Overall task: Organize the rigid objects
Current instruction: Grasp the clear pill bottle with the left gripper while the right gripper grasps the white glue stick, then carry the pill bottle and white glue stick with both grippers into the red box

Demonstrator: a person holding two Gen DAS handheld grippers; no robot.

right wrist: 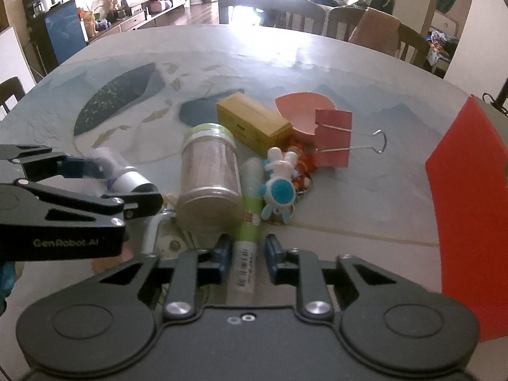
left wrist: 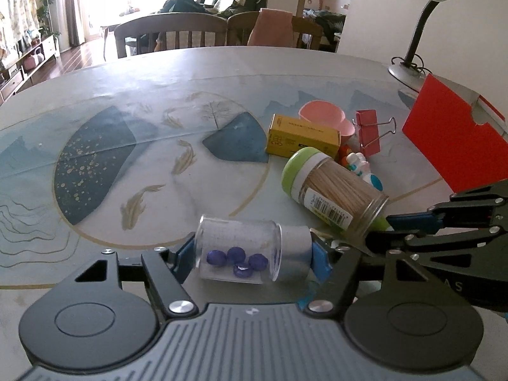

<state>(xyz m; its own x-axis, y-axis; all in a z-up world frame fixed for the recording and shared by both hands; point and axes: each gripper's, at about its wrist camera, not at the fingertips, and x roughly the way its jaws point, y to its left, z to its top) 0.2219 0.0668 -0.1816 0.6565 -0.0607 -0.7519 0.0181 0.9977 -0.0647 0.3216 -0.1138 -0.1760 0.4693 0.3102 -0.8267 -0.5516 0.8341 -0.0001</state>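
My left gripper [left wrist: 250, 258] is shut on a small clear jar [left wrist: 241, 247] with a silver cap and several blue beads inside, held sideways just above the table. In the right wrist view the same jar [right wrist: 127, 177] shows blurred at the left, in the left gripper [right wrist: 104, 184]. My right gripper [right wrist: 247, 250] is closed around a green-and-white tube [right wrist: 249, 222] that lies pointing away, beside a toothpick jar [right wrist: 208, 171]. In the left wrist view the right gripper [left wrist: 390, 231] reaches in from the right, under the toothpick jar [left wrist: 330, 187].
A yellow box [right wrist: 254, 120], pink bowl [right wrist: 301, 111], red binder clip [right wrist: 333, 139] and white-and-blue rabbit toy [right wrist: 281, 181] cluster behind the tube. A red box [right wrist: 470, 206] stands at the right. A desk lamp [left wrist: 412, 47] sits at the far right, chairs behind the table.
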